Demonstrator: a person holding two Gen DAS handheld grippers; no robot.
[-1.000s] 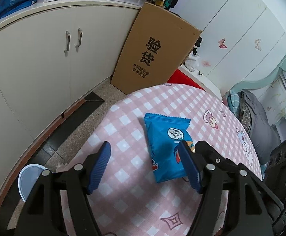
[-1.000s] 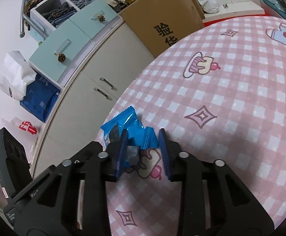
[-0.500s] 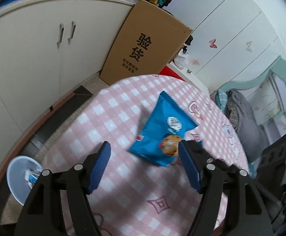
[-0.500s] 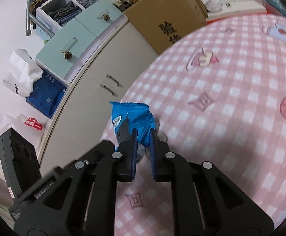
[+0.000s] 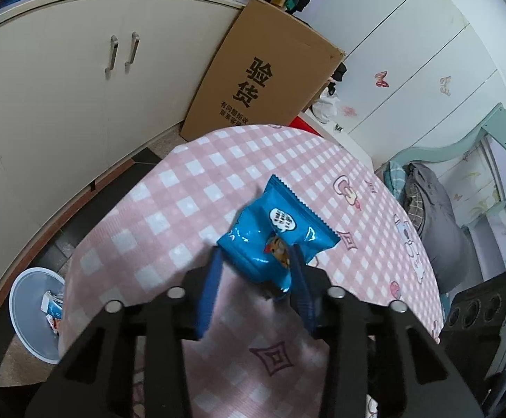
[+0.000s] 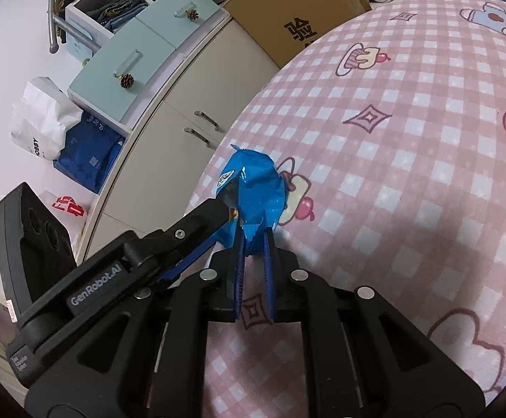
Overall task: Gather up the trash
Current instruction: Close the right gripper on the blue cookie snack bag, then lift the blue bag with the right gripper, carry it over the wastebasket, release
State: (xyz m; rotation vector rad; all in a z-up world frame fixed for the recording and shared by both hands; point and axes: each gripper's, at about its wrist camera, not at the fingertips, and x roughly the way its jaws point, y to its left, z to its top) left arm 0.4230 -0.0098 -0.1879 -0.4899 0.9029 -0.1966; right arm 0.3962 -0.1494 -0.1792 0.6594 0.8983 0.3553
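So the black left gripper with blue ridged pads has both pads squeezed onto the lower end of a crinkly blue plastic snack packet, which sticks up above the near left part of the round table with the pink checked cloth. Off the table's left edge, down on the floor, sits a round white waste bin with a few wrappers inside. A tall brown cardboard box leans against the cream cabinets beyond the far edge.

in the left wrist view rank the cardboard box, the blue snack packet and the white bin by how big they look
1. cardboard box
2. blue snack packet
3. white bin
The packet and bin look close; the packet is nearest the camera and the bin partly hidden.
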